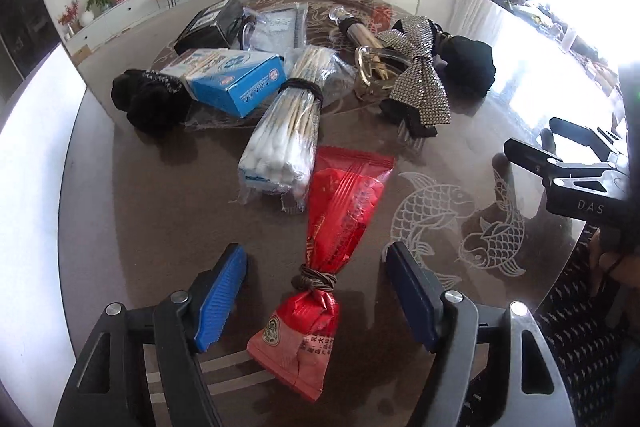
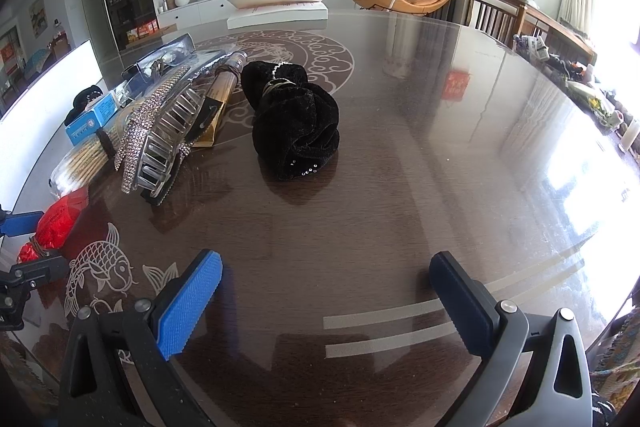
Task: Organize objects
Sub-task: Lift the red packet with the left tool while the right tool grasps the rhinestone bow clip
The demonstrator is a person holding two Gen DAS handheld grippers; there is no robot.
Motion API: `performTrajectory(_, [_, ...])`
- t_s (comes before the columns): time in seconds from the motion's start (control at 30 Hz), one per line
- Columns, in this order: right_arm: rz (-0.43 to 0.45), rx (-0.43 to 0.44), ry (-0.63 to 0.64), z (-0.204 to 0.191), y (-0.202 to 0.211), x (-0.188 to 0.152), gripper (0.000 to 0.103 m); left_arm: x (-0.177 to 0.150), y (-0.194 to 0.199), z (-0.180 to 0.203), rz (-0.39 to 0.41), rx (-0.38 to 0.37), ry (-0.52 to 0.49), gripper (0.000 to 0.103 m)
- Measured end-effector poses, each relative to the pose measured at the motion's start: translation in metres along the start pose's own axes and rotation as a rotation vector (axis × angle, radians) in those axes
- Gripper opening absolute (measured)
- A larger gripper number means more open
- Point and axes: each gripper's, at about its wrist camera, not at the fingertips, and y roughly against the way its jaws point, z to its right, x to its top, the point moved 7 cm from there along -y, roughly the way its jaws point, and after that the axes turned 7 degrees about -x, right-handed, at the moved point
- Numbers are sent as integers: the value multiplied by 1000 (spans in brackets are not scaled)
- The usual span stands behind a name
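While both grippers' jaws stand open, the left gripper point(image 1: 316, 291) straddles the red packet point(image 1: 320, 267) untouched, probably released for sorting, six o'clock of the cotton swabs point(image 1: 280, 143).

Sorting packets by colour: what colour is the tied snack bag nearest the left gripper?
Red; the snack bag shows best in the left wrist view.

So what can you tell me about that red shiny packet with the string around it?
The red packet is crinkly plastic film, partly see-through, printed with a round badge and writing near its closer end. A brown cord is wound tightly round its waist, pinching it like a sweet. It lies flat on the glossy table, between the open left gripper fingers, neither pad touching it. Its far corner reaches the cotton swab pack.
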Motion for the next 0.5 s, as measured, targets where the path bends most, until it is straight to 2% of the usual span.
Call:
performTrajectory(0.03, [-20,10,7,0,1,-2,103,0,3,3,15,8,-20,28])
performTrajectory(0.07, [-51,18,17,1,0,-3,103,0,4,4,11,29,-27,19])
performTrajectory(0.13, [-73,63,-31,2,6,-2,103,-2,7,-2,29,37,13,18])
performTrajectory(0.2, [-67,163,-107,-5,16,7,103,-8,11,-11,48,29,66,18])
performTrajectory(0.27, [-97,265,-131,-26,19,23,102,-9,15,-20,68,30,101,18])
performTrajectory(0.33, [-123,318,-110,-55,14,44,101,-9,20,-26,89,30,123,17])
performTrajectory(0.37, [-125,319,-80,-71,10,54,101,-8,22,-28,94,28,131,17])
performTrajectory(0.47, [-110,249,62,-113,-8,75,98,-8,34,-33,125,18,153,17])
performTrajectory(0.5, [-117,237,97,-120,-16,78,89,-9,39,-35,138,15,158,17])
